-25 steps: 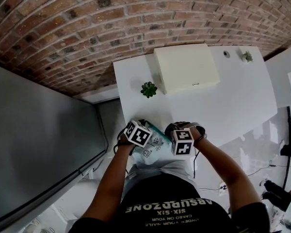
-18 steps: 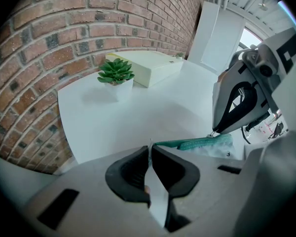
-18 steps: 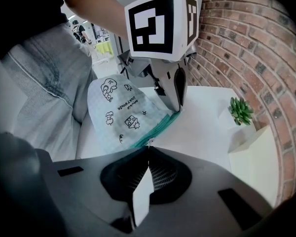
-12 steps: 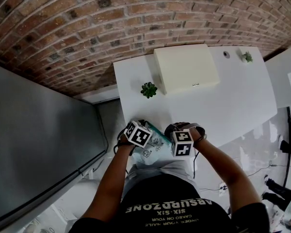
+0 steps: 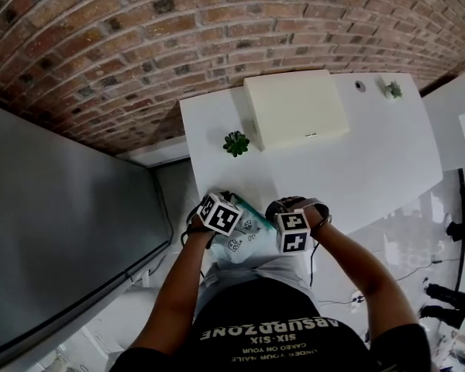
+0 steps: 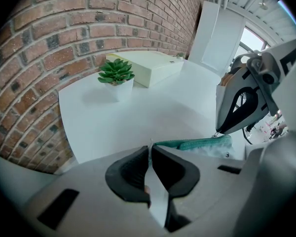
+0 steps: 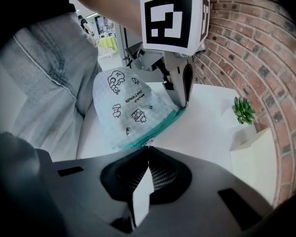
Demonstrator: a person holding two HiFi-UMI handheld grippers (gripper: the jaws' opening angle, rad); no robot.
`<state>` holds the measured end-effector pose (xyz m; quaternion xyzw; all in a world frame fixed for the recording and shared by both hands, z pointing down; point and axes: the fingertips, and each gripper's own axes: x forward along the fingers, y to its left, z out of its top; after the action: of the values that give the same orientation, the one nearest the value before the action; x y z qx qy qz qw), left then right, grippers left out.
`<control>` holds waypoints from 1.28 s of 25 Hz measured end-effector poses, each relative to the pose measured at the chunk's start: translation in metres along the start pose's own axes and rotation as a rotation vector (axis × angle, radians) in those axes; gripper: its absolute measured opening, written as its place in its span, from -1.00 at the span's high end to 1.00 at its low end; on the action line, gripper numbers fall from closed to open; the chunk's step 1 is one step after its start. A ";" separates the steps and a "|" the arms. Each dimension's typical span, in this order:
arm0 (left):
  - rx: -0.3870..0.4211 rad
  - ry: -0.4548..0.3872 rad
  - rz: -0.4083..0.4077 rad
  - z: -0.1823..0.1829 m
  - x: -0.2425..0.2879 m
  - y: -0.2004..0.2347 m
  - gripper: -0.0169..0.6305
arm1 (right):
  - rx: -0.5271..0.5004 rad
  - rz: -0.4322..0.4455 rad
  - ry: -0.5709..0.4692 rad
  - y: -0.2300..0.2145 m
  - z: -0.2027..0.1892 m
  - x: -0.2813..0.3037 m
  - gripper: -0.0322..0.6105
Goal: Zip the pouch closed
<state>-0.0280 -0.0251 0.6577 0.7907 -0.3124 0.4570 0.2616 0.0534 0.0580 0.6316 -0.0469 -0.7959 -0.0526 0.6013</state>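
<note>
Two grippers pinch one pouch (image 7: 130, 105) by its teal zip edge (image 6: 197, 143), one at each end. The left gripper (image 6: 151, 149) has its jaws drawn narrow, with only a thin slit between the pads, and the end of the teal band runs straight into that slit. The right gripper (image 7: 148, 151) has its jaws pressed together. The other end of the teal band meets their tips, with a tiny pale piece just there, too small to tell whether it is the slider. Between the two grips the band runs nearly straight and taut.

The pouch sits at the near edge of the white table (image 5: 364, 153), close to the near left corner. Its zip edge is toward the table's middle and its rounded body reaches back toward the person's jeans (image 7: 37, 78). I cannot tell whether it rests flat or is lifted a little.

It is a soft, pale bluish-white pouch, rounded at the end away from the zip and printed with small black doodles and short lines of lettering. The cloth lies slack and slightly rumpled. Whether the zip's teeth are joined along the band I cannot tell.

A small potted plant (image 5: 235, 142) stands near the far left corner, and a cream box (image 5: 294, 108) lies along the far edge beside it.
</note>
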 end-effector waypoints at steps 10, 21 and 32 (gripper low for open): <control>-0.006 -0.001 0.006 0.000 0.000 -0.001 0.86 | 0.014 0.014 0.003 0.008 -0.009 -0.001 0.90; -0.011 -0.001 0.012 0.000 0.000 -0.002 0.86 | 0.007 0.036 0.010 0.014 -0.013 -0.003 0.90; -0.015 -0.002 0.015 0.000 0.000 -0.002 0.86 | 0.029 0.037 0.010 0.023 -0.021 -0.003 0.90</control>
<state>-0.0265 -0.0236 0.6579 0.7867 -0.3223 0.4557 0.2638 0.0776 0.0779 0.6352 -0.0527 -0.7924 -0.0299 0.6069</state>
